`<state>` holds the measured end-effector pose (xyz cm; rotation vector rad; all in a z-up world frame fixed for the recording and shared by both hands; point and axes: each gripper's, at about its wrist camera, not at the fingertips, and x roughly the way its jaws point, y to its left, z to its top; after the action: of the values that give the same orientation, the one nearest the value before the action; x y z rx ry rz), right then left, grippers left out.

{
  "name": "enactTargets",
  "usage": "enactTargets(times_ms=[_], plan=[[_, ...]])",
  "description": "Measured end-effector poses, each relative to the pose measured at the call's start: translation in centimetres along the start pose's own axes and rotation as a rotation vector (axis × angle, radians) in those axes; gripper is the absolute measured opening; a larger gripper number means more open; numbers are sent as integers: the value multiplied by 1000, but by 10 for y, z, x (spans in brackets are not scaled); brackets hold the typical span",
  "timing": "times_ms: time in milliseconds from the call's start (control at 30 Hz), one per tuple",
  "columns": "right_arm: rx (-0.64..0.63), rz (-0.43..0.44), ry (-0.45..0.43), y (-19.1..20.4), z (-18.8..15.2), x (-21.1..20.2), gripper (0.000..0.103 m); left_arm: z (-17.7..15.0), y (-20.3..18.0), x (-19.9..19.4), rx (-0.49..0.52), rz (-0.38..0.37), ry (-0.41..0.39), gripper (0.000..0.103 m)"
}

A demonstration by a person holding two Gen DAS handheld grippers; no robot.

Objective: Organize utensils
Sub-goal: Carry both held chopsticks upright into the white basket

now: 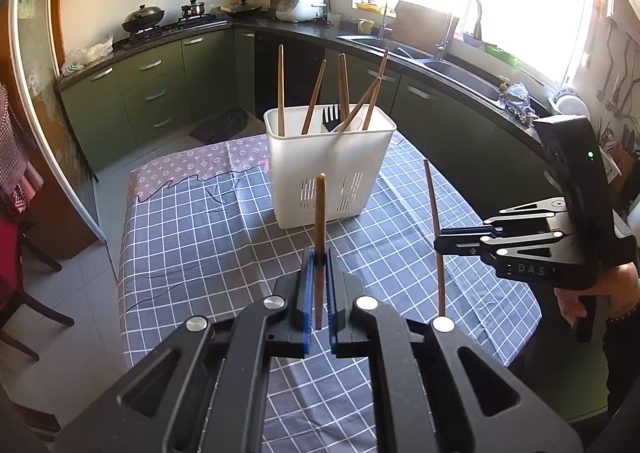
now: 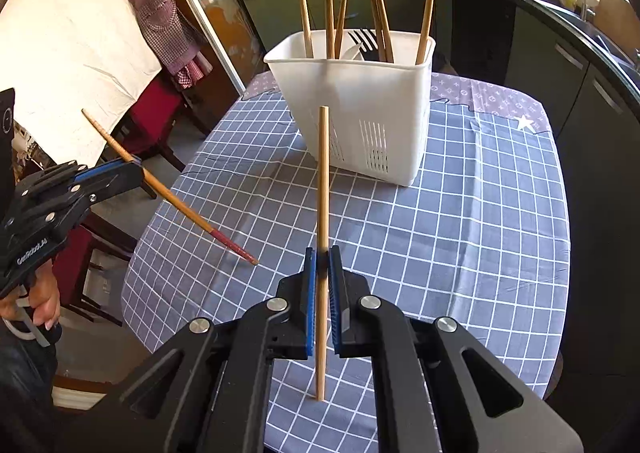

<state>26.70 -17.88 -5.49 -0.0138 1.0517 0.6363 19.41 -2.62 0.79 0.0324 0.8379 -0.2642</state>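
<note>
A white utensil holder (image 1: pixel 328 169) stands on the checked tablecloth, with several wooden chopsticks, a black fork (image 1: pixel 330 115) and a white spoon in it. It also shows in the right wrist view (image 2: pixel 360 105). My left gripper (image 1: pixel 319 253) is shut on a wooden chopstick (image 1: pixel 319 213), held upright in front of the holder. My right gripper (image 2: pixel 322 253) is shut on another wooden chopstick (image 2: pixel 322 181), upright with its lower end near the cloth. The right gripper shows in the left wrist view (image 1: pixel 440 243), and the left gripper in the right wrist view (image 2: pixel 136 169) with its red-tipped chopstick (image 2: pixel 192 213).
The table (image 1: pixel 192 237) carries a grey checked cloth over a patterned one. Green kitchen cabinets (image 1: pixel 160 85), a stove with pans and a sink run along the far walls. Chairs (image 2: pixel 100 253) stand at the table's left side.
</note>
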Motion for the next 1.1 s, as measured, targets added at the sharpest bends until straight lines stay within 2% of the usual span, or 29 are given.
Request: enactTargets(times_ms=[300, 467, 667, 867, 1033, 1100], plan=[[-21, 60, -75, -5, -2, -28, 7, 22, -8, -3, 22, -9, -11, 6], [-37, 87, -161, -2, 11, -60, 7, 43, -10, -14, 34, -19, -34, 6], [-77, 93, -286, 5, 50, -124, 7, 81, -13, -40, 41, -36, -79, 6], [-93, 47, -399, 10, 104, -180, 7, 133, -15, -72, 51, -19, -219, 6], [-60, -21, -447, -5, 147, -189, 7, 166, -11, -67, 52, 25, -290, 6], [-46, -45, -447, -15, 159, -180, 7, 173, -5, -52, 40, 36, -282, 6]])
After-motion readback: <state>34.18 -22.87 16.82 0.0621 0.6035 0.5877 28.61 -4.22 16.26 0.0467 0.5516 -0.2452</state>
